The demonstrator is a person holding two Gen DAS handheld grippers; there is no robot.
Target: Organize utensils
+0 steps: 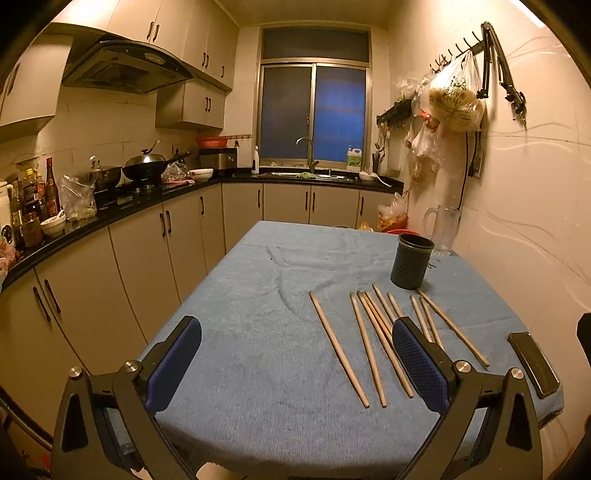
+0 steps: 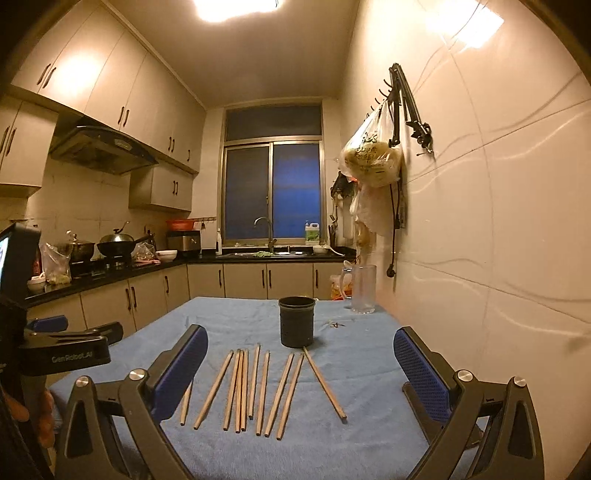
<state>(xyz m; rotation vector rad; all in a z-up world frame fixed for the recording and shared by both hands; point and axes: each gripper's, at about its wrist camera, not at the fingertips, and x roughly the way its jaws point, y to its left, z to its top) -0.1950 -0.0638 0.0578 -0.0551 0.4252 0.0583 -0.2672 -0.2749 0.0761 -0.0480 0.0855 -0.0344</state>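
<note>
Worktop (image 2: 369, 369) w/ blue cloth cover. Both hand-held grippers, left (image 1: 295, 365) and right (image 2: 301, 373), jaws fully spread, nothing gripped. Dark perforated utensil holder (image 2: 296, 321) upright toward far right. Wooden chopsticks (image 2: 258, 391) loose on cloth just before holder.

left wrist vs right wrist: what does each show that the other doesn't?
Left wrist only: sauce bottles at the near end of the counter, and a dark flat bar at the table's right edge, likely a finger of the right gripper.

Right wrist only: the ceiling light and the left gripper seen from the side at the left edge, open and empty.

Both: blue cloth, loose chopsticks, dark holder standing upright behind them, clear jug, and each camera's own fingers wide open, empty.
</note>
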